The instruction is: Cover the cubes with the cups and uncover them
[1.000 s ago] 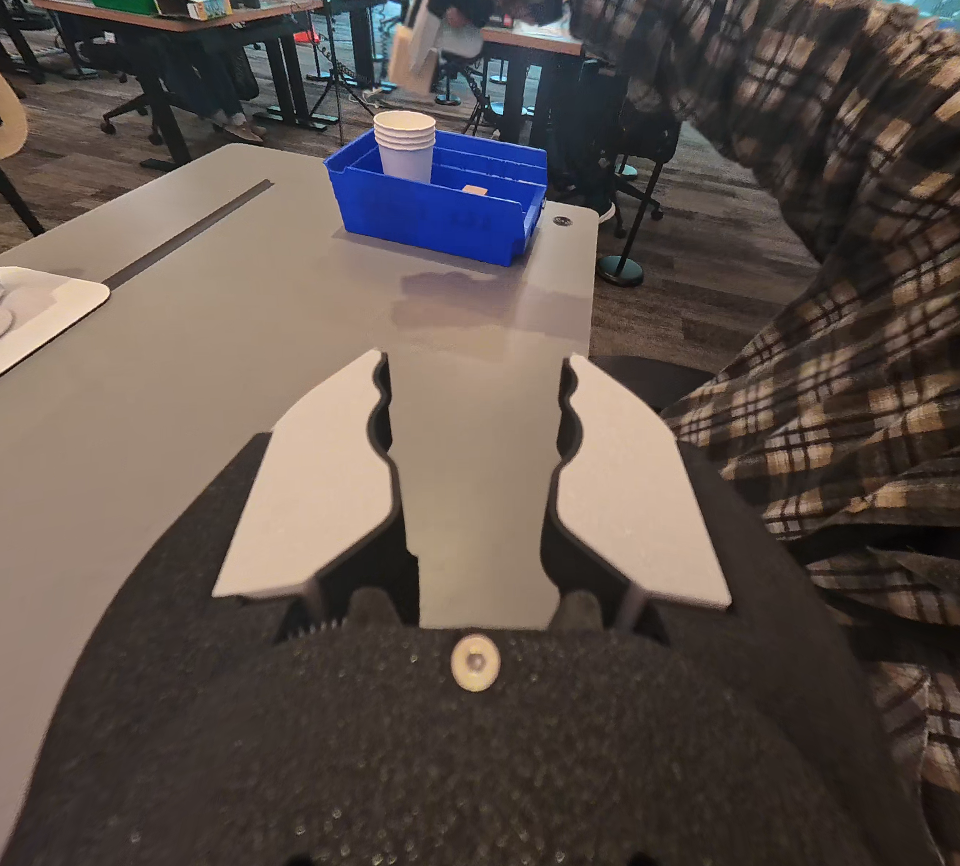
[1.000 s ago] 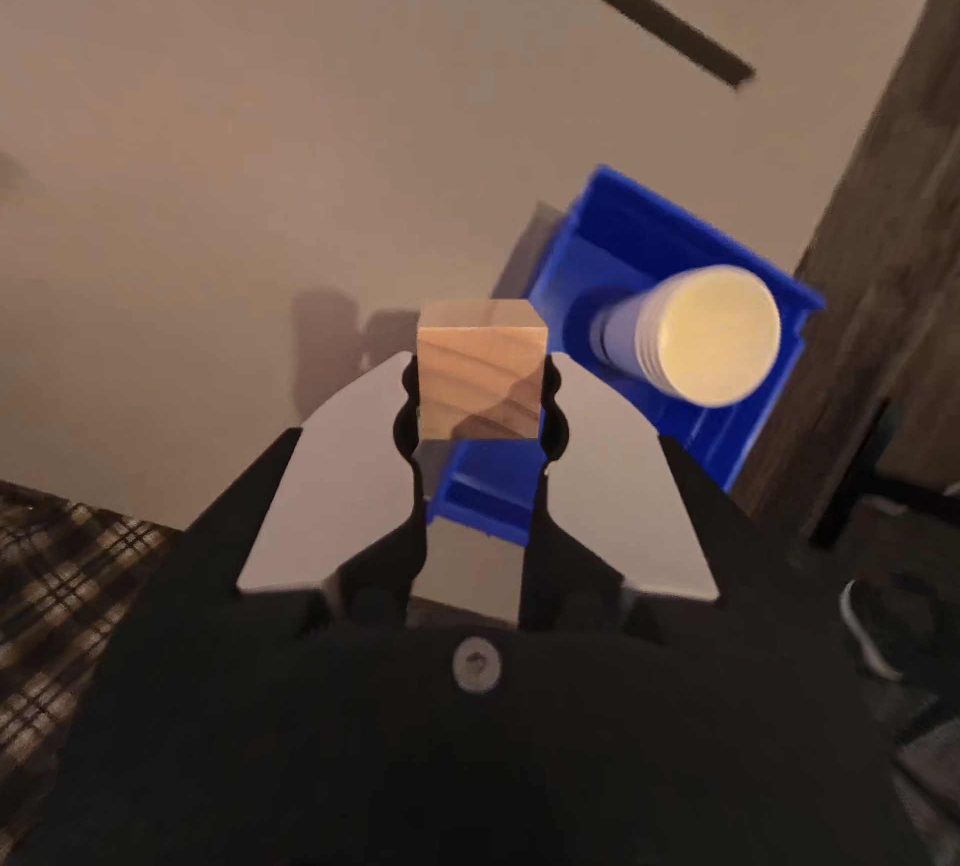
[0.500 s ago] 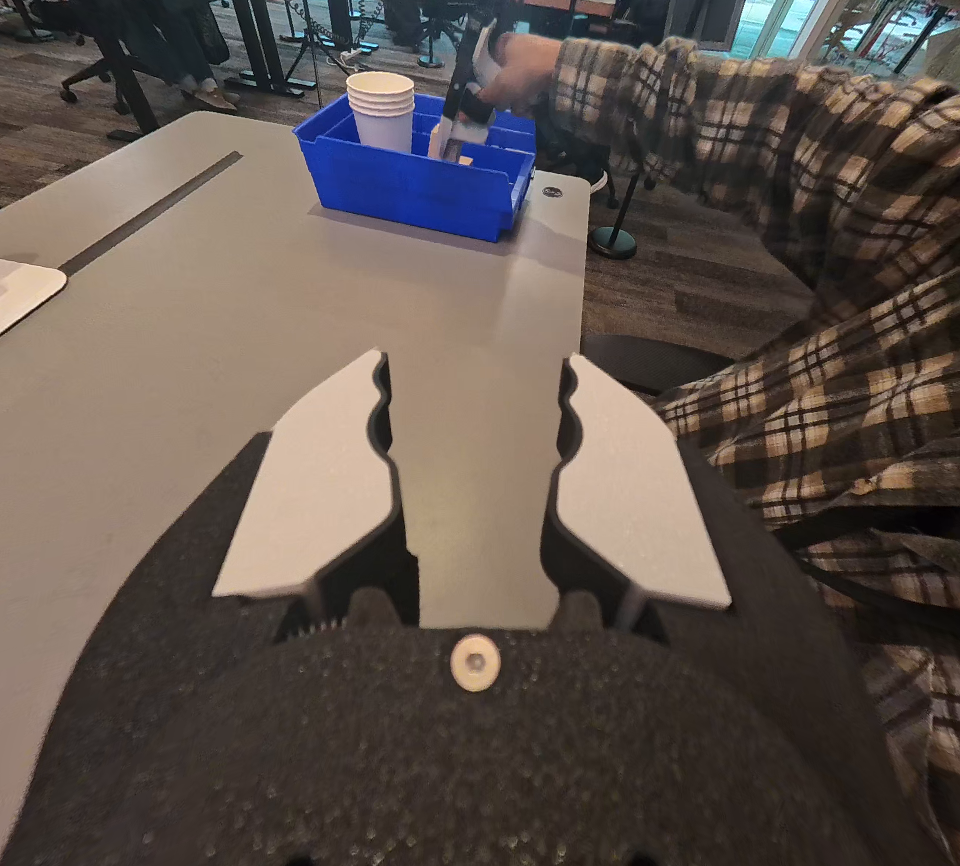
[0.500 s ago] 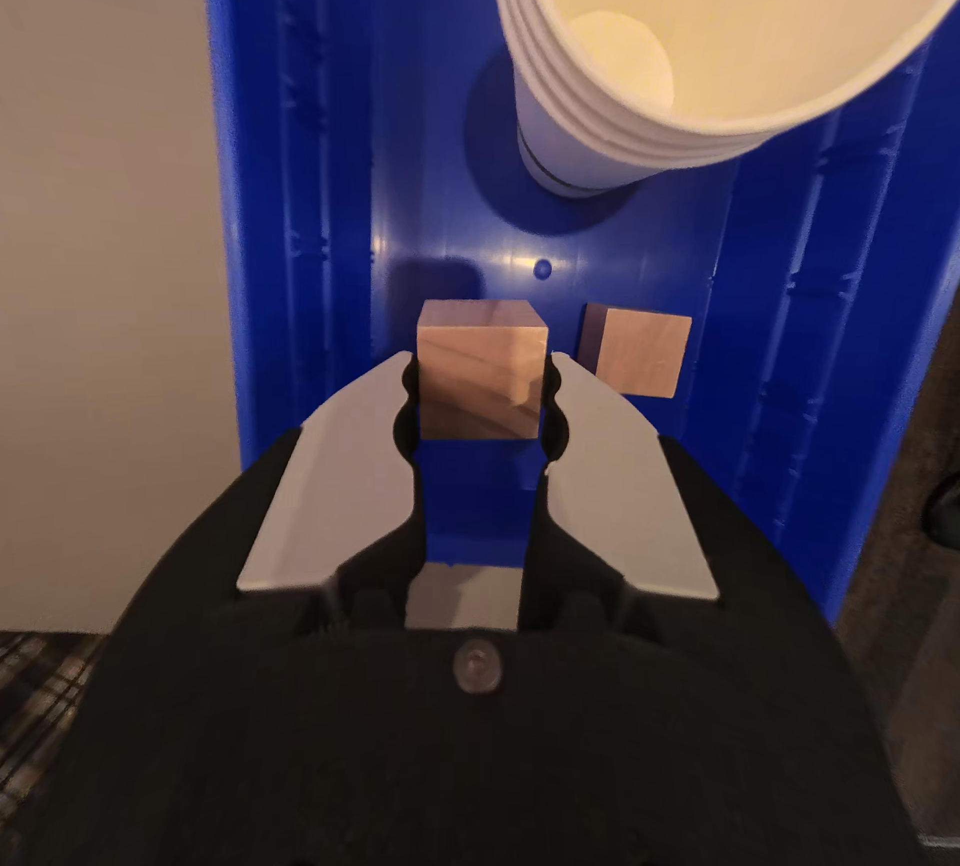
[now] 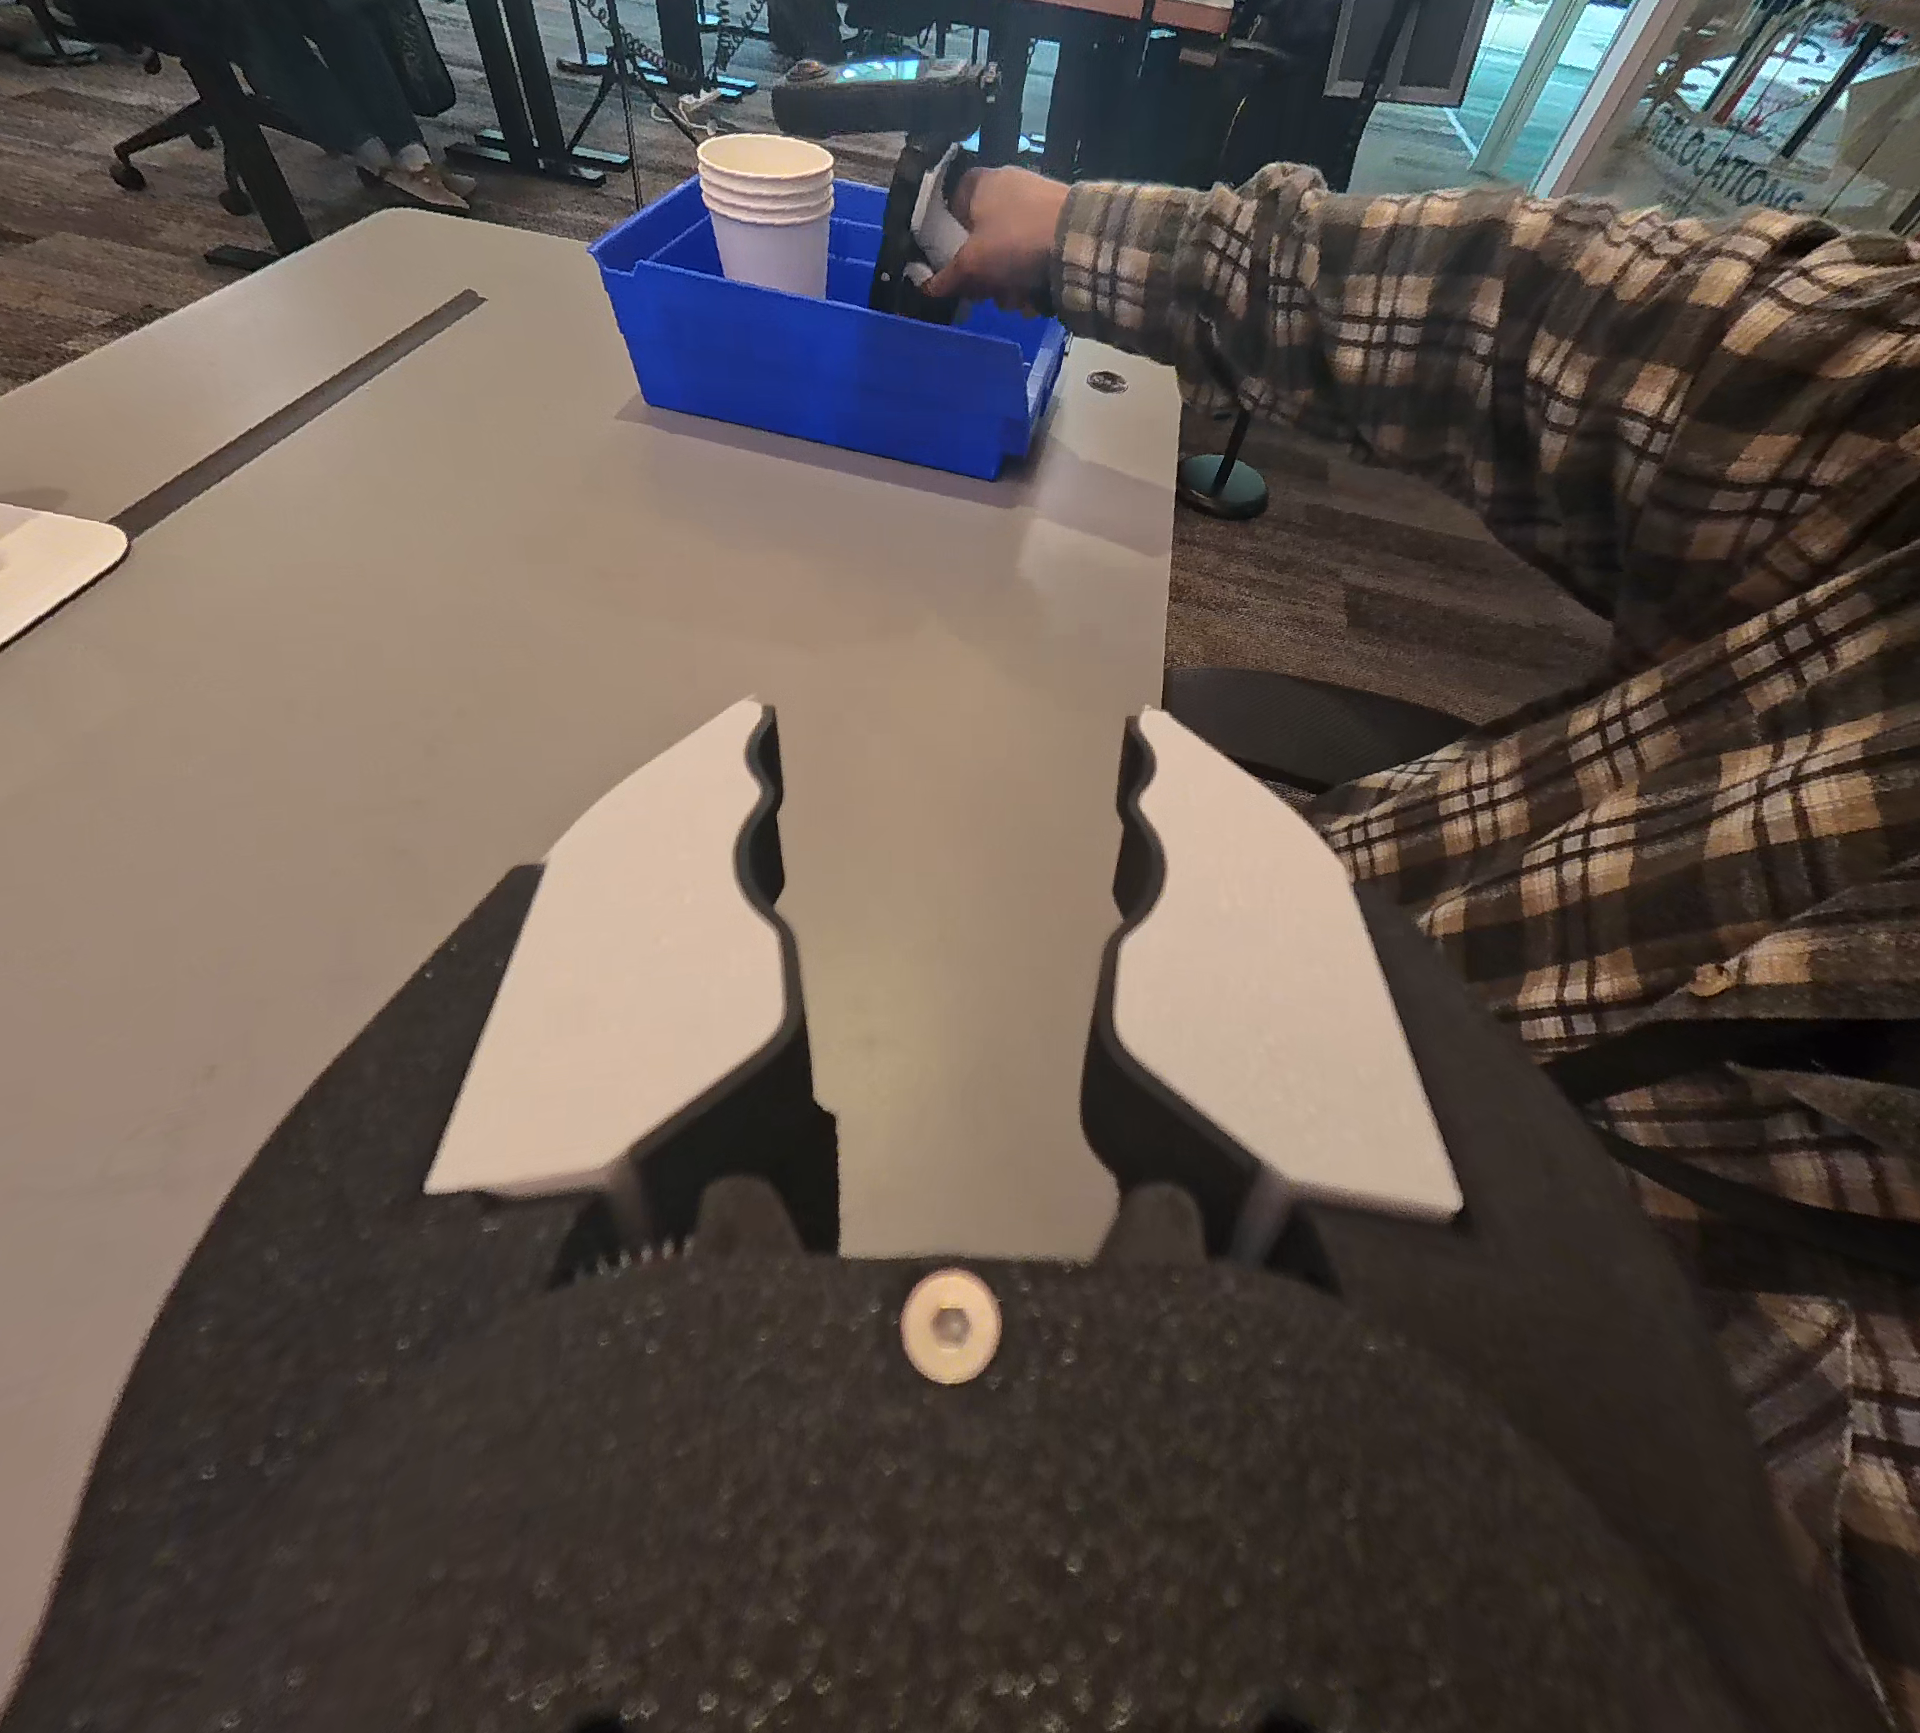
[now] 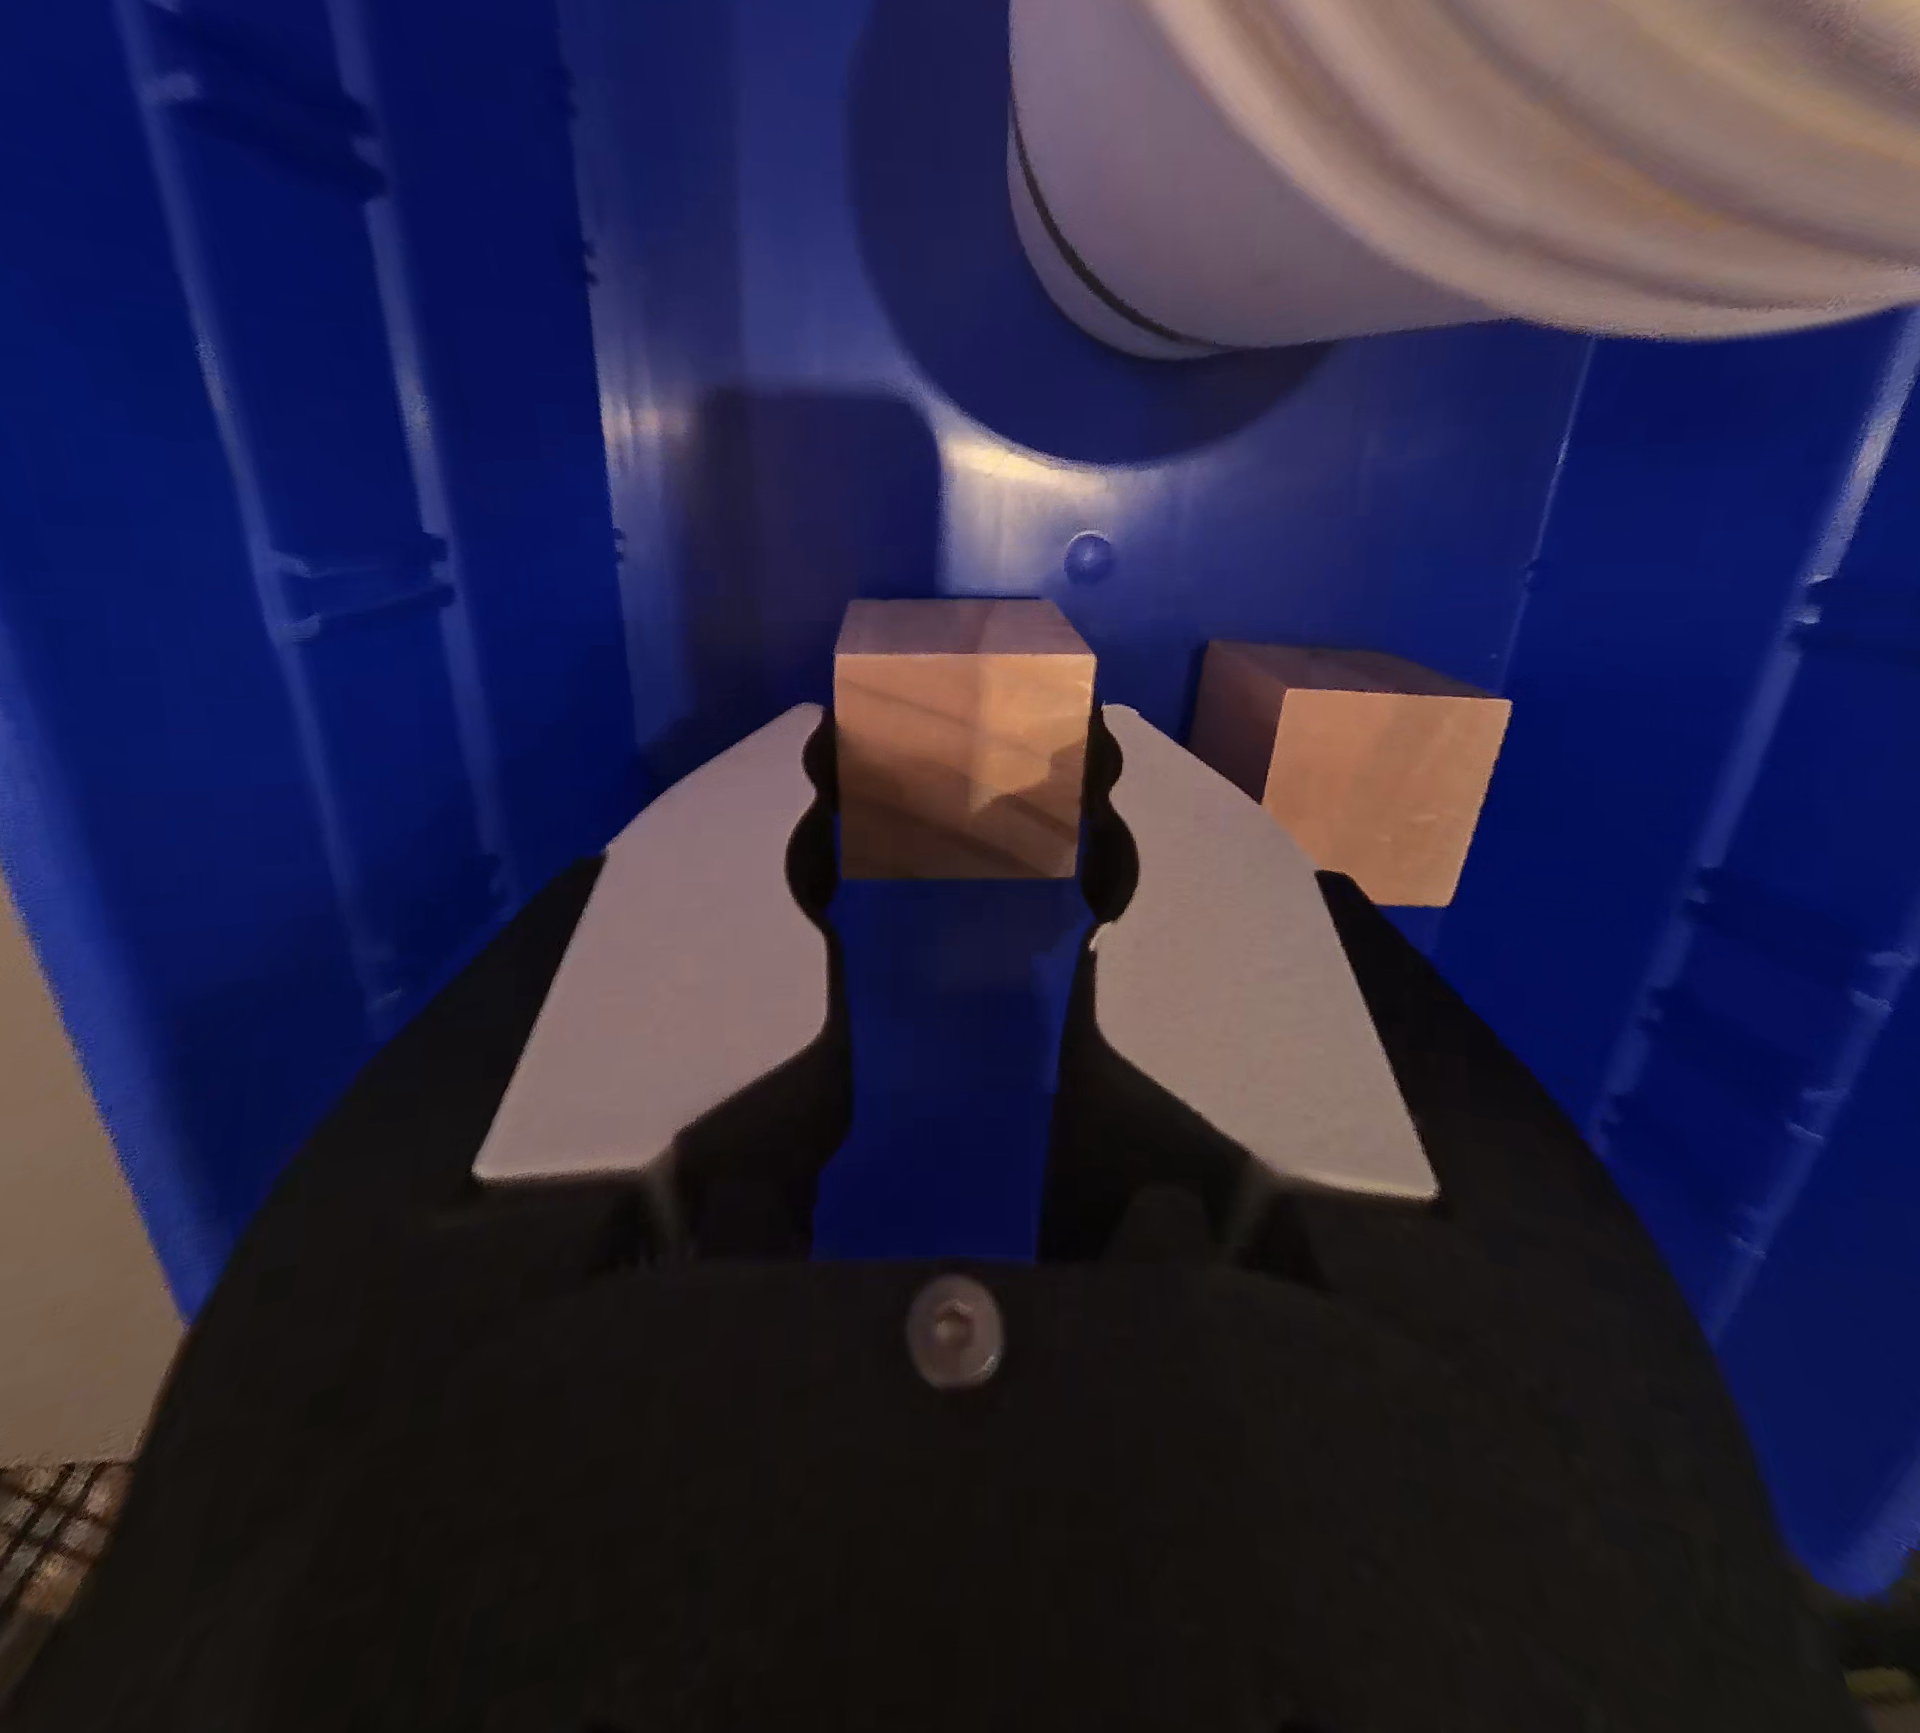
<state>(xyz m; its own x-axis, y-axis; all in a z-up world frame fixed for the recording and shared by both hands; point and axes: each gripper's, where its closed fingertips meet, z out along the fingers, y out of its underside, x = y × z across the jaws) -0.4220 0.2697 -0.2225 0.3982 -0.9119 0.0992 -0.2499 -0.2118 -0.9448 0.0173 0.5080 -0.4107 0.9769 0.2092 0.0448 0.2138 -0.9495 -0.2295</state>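
The right gripper [image 6: 964, 727] reaches down into the blue bin [image 6: 312, 436]; its fingers [image 6: 665, 935] are clamped on a wooden cube [image 6: 961, 738], 1 finger on each side face. The held cube sits low inside the bin, though contact with the bin floor cannot be determined. A 2nd cube [image 6: 1371, 790] rests on the bin floor just to the right of the held one, apart from it. A stack of white cups [image 6: 1403, 73] stands upright in the bin beyond both cubes, blurred in the right wrist view.

The left gripper [image 5: 945, 738] is held above the grey table [image 5: 416, 644], its fingers [image 5: 644, 935] spread apart with nothing between them. In the left wrist view, the bin sits near the table's far right edge, well apart from the left gripper. The cup stack occupies its left part, and the hand [image 5: 997, 239] in a plaid sleeve [image 5: 1455, 353] holds the right gripper in its right part.
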